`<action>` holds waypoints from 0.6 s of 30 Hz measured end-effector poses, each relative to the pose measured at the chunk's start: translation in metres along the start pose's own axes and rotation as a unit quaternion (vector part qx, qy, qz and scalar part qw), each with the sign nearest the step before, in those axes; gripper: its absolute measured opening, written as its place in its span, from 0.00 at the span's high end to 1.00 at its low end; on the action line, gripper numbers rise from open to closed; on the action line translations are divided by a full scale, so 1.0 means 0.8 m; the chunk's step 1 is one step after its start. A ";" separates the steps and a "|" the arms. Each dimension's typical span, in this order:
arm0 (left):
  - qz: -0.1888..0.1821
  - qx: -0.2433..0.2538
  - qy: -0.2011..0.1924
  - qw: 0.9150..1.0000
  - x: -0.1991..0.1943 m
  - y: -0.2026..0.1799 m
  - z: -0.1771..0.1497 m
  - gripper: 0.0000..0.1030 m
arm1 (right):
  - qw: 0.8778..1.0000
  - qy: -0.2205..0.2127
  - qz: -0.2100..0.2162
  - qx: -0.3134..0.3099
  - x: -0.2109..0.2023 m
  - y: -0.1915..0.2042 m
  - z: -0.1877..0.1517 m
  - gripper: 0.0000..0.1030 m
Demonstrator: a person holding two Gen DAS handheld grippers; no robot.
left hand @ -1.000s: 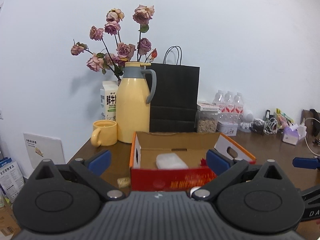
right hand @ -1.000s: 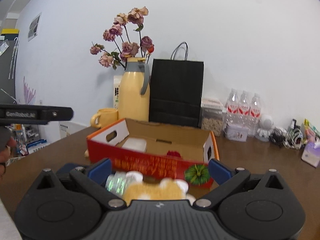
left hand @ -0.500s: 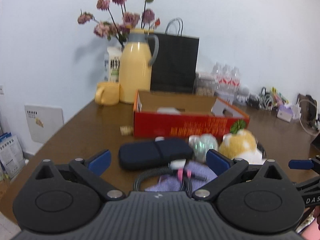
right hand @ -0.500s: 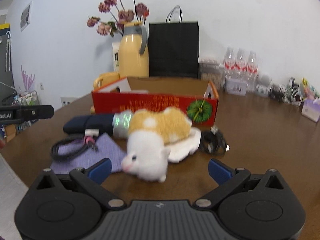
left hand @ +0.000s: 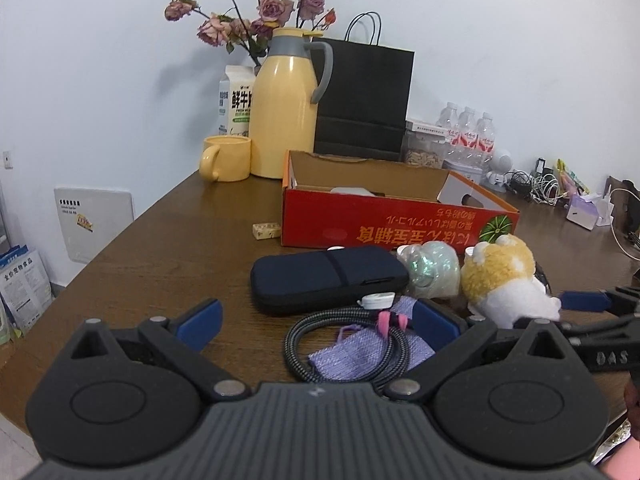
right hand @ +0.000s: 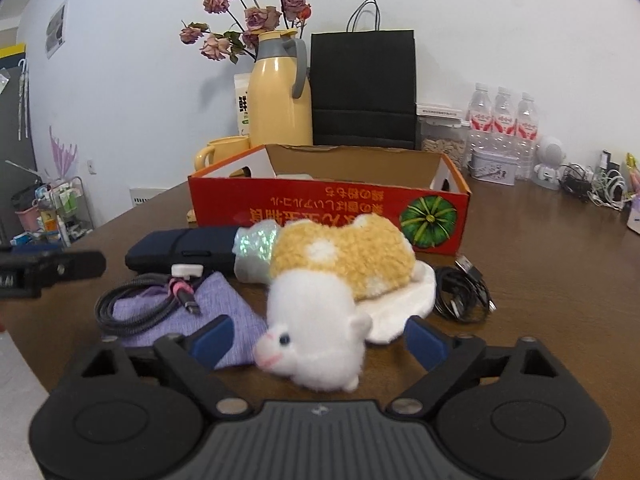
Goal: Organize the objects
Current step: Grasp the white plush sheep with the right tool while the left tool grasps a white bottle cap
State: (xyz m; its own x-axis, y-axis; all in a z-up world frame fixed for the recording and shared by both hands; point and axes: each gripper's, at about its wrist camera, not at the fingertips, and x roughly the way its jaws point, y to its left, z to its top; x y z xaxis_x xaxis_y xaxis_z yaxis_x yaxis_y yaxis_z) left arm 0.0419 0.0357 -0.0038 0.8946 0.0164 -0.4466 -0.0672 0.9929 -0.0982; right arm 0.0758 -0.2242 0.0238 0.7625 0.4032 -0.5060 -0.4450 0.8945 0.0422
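Brown wooden table (right hand: 540, 264) clutter awaits boxing: right claw (right hand: 316, 338), jaws closing but not yet pressing, straddles the fluffy white-and-tan plush hamster (right hand: 332, 276); left claw (left hand: 316, 322) gapes empty; next, pinch and lift.

I see table (right hand: 540, 264) dark wood, slight sheen. Plush toy (right hand: 332, 280) fuzzy. Purple pouch (right hand: 224, 316) knit cloth. Cable (left hand: 344, 344) braided. Box (right hand: 328, 208) glossy printed cardboard. Case (left hand: 328, 280) matt fabric.

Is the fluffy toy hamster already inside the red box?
No, the toy hamster lies on the table in front of the red box.
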 end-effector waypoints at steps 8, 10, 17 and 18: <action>-0.002 0.003 0.017 1.000 0.012 0.003 -0.005 0.00 | 1.000 0.017 0.009 0.014 0.043 -0.003 0.012 0.46; -0.005 0.005 0.021 1.000 0.016 0.003 -0.005 0.00 | 1.000 0.017 0.021 0.014 0.043 -0.002 0.011 0.53; -0.011 0.009 0.029 0.999 0.029 -0.001 -0.003 0.00 | 1.000 -0.013 0.011 0.005 0.032 0.003 0.006 0.56; -0.012 0.010 0.030 0.999 0.032 -0.003 -0.002 0.00 | 1.000 -0.019 0.010 0.003 0.029 0.004 0.007 0.56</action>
State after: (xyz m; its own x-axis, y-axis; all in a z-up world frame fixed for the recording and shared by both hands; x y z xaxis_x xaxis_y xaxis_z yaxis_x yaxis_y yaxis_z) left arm 0.0640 0.0336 -0.0160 0.8681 -0.0146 -0.4962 -0.0358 0.9951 -0.0919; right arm 0.0945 -0.2111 0.0168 0.7702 0.4286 -0.4723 -0.4584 0.8869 0.0574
